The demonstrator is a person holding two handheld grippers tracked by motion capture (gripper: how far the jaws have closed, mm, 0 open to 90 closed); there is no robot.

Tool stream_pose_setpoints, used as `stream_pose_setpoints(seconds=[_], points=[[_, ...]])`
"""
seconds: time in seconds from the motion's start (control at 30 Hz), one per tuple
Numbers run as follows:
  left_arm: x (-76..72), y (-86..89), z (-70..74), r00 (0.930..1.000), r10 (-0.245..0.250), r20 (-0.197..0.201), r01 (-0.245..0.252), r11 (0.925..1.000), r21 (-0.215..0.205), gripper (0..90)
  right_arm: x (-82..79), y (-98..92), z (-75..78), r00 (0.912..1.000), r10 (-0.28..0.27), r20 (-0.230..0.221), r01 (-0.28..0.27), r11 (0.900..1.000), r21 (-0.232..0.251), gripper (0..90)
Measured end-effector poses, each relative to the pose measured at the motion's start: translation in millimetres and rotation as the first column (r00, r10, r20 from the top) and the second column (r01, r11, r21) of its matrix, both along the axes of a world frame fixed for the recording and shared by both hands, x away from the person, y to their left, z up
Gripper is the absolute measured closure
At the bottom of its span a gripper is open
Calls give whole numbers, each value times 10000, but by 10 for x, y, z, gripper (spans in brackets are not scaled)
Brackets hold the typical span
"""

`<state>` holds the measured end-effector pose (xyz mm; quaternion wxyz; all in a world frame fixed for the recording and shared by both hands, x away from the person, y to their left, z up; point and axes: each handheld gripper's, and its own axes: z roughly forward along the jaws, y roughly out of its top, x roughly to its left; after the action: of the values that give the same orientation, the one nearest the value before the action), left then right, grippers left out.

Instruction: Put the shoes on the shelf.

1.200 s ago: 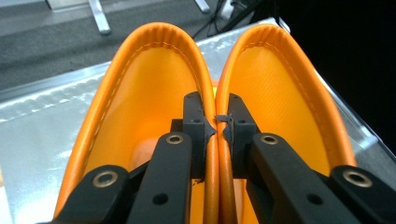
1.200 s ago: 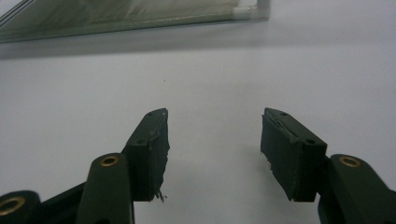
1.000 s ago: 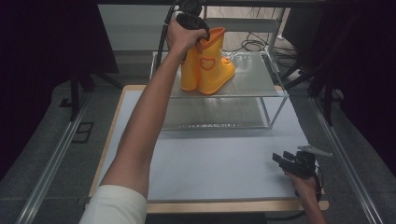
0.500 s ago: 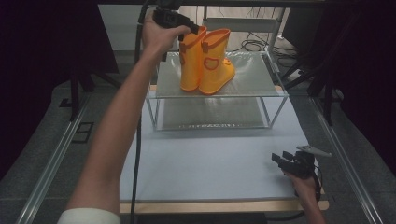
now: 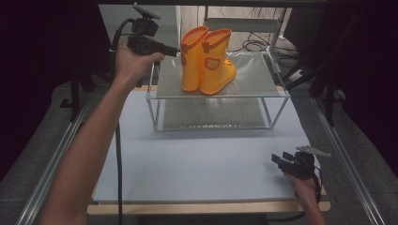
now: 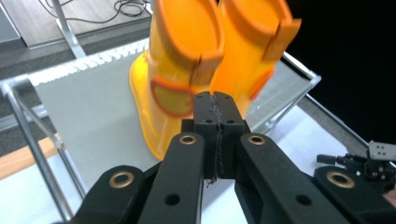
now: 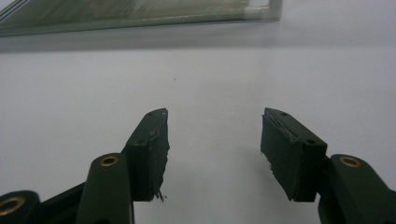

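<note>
Pair of glossy orange-yellow rubber boots [image 5: 206,61] with darker orange cuffs and round side patches, standing upright side by side, touching, on the grey top of a metal-framed raised shelf [image 5: 253,82] at the far middle of the counter [image 5: 202,154], a pale blue-grey mat over a wooden edge. Left gripper [image 5: 170,49] held in a raised hand [image 5: 133,63] just beside the shelf's left rear corner, level with the boot cuffs, jaws pressed fully together on nothing, tips pointing at the nearer boot [image 6: 175,79] but apart from it; black cable [image 5: 117,154] hanging down along the forearm. Thin metal shelf leg [image 6: 32,140] and rim in the way between that hand and the boots. Right gripper [image 5: 278,161] low at the counter's near right corner, well apart from the shelf, jaws spread wide and empty over bare mat [image 7: 210,79], shelf's front edge [image 7: 140,16] far ahead. Tangled dark cables [image 5: 253,45] on the floor behind the shelf; metal rails [image 5: 56,154] along both counter sides.
</note>
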<state>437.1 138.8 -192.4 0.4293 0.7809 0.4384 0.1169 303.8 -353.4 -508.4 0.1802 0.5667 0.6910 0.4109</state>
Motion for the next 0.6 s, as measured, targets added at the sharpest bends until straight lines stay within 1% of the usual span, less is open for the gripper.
stream_pose_setpoints(seconds=[0.17, 0.23, 0.33, 0.4, 0.47, 0.6], points=[[21, 59, -239, 9993, 192, -329, -179, 9990, 403, 900, 2, 29, -13, 10000, 63, -31, -63, 10000, -71, 417], [54, 74, -371, 9980, 322, -548, -296, 9985, 469, 900, 6, 36, -18, 9999, 110, 1, -110, 9999, -92, 417], [119, 80, -568, 9957, 479, -799, -421, 9964, 730, 900, 5, 42, -16, 9999, 165, -36, -166, 9998, -118, 417], [167, 66, -686, 9942, 539, -928, -467, 9958, 783, 900, 4, 43, -19, 9998, 173, -42, -173, 9998, -109, 417], [220, 38, -801, 9934, 600, -974, -506, 9941, 962, 900, 6, 48, -31, 9999, 168, -9, -168, 9998, -92, 417], [318, -63, -989, 9905, 714, -1176, -596, 9930, 1015, 900, 8, 69, -44, 9997, 251, -73, -252, 9995, -165, 417]])
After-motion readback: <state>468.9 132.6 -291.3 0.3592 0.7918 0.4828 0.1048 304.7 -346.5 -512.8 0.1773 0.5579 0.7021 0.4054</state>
